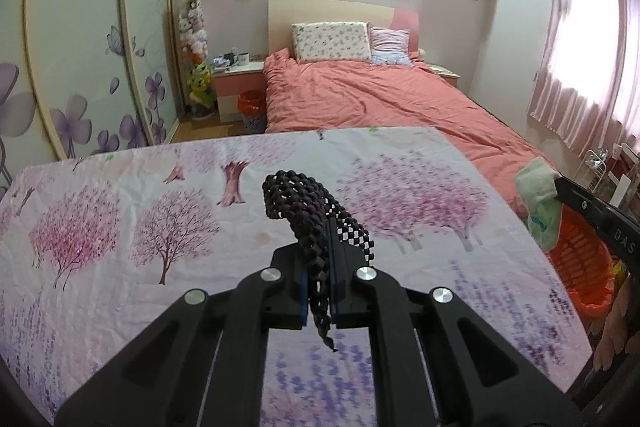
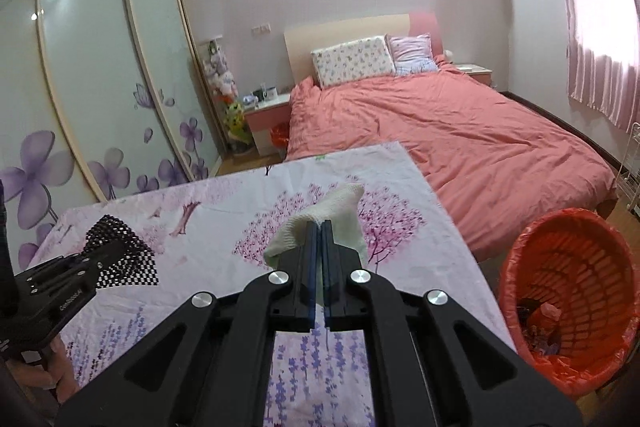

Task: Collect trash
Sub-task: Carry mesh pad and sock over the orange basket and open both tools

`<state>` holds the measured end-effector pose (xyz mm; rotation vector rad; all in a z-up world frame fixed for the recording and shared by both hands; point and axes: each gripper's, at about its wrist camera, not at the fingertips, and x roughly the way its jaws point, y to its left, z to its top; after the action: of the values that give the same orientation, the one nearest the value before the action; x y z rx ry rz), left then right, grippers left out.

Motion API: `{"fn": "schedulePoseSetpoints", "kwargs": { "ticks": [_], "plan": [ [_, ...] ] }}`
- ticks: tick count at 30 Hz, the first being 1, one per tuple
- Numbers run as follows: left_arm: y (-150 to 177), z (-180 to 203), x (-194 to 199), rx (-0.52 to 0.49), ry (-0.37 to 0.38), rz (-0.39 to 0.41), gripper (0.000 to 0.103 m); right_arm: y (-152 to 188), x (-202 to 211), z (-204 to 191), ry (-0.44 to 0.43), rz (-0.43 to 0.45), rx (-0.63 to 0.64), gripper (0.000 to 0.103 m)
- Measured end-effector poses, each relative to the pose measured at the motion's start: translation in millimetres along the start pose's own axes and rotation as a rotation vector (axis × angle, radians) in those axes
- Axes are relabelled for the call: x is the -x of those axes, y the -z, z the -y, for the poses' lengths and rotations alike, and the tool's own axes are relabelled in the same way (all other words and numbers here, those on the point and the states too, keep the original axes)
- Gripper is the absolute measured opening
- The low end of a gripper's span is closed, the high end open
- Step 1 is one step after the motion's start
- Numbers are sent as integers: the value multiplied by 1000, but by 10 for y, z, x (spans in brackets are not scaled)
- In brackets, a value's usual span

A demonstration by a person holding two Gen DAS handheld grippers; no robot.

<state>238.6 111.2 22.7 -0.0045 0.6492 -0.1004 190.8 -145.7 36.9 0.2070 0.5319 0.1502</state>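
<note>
Two grippers: both black, two-fingered, each clamped on one piece of trash above the floral tablecloth (image 1: 120, 267).
Left gripper (image 1: 318, 247): jaws pressed together on a black perforated mesh strip (image 1: 304, 199), which curls up past the fingertips and hangs down behind them.
Right gripper (image 2: 319, 227): jaws closed on a crumpled white knitted cloth (image 2: 320, 215) bunched at the fingertips.
Bin: one orange plastic lattice wastebasket (image 2: 572, 291) with orange liner, beside the table's right edge, some litter inside.
Count: two trash pieces, both held.
</note>
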Motion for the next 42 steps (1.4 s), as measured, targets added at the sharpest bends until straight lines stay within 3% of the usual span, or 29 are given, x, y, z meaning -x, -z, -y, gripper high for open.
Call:
{"fn": "schedulePoseSetpoints", "kwargs": {
  "ticks": [7,14,27,36,41,42],
  "plan": [
    [-59,390,157,-43,34,16,8,-16,324,185,10,54,-17,2],
    [-116,960,223,-108,94,28,8,-41,626,607,54,107,-74,2],
    [-17,2299,140,-203,325,-7,8,90,959,1516,191,146,-184,2],
    [160,3279,-61,-294,472,-47,8,196,946,2082,248,155,-271,2],
    [302,3665,-358,-325,497,-103,12,243,799,2375,243,131,-328,3],
    [348,3731,-444,-331,486,-117,18,255,772,2431,230,120,-336,3]
  ]
}}
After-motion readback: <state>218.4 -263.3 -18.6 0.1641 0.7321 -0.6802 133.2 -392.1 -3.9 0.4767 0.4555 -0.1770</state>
